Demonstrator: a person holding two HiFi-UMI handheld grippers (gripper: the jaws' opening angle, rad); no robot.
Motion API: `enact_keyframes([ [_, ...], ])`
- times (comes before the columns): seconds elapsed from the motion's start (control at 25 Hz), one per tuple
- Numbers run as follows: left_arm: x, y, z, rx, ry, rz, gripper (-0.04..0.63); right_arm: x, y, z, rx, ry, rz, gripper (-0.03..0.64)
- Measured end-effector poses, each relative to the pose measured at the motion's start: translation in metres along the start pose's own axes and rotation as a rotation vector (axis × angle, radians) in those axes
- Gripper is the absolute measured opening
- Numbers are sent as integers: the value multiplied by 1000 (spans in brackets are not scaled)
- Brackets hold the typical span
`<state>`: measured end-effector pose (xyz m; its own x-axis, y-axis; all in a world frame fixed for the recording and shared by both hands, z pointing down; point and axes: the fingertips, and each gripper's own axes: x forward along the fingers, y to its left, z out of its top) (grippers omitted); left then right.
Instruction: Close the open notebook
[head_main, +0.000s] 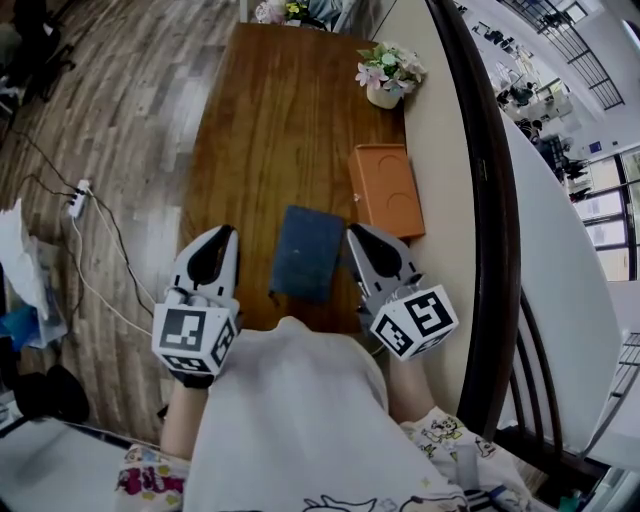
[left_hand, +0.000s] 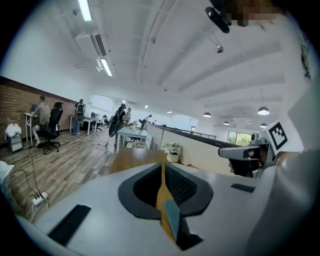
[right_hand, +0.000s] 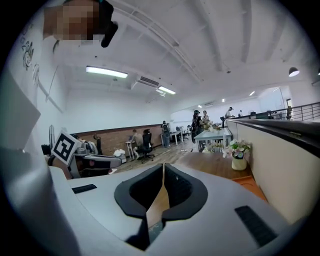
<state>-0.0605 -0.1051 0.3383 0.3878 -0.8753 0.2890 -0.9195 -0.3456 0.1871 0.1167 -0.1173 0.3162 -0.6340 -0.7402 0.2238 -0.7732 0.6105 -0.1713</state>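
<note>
- A long brown wooden counter (head_main: 270, 120) runs along a beige wall.
- A flat orange rectangular box (head_main: 385, 190) lies at the counter's right edge.
- The dark blue cloth-covered notebook (head_main: 306, 252) lies closed near the counter's near end, between both grippers.
- The left gripper (head_main: 229, 232) and the right gripper (head_main: 352, 231) hang beside it, each with its jaws together and holding nothing.
- A small white pot of pink flowers (head_main: 386, 76) stands beyond the box.
</note>
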Motion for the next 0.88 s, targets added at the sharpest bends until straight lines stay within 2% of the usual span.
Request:
enact_keyframes([
  [0.32,-4,-4,-4,-18,4,-37,2,-12,-10,-6,-25,-15,-57,0],
  [0.88,0,-4,-8,8,41,-35,2,-20,-26,-14,-15,20,-115,-2],
])
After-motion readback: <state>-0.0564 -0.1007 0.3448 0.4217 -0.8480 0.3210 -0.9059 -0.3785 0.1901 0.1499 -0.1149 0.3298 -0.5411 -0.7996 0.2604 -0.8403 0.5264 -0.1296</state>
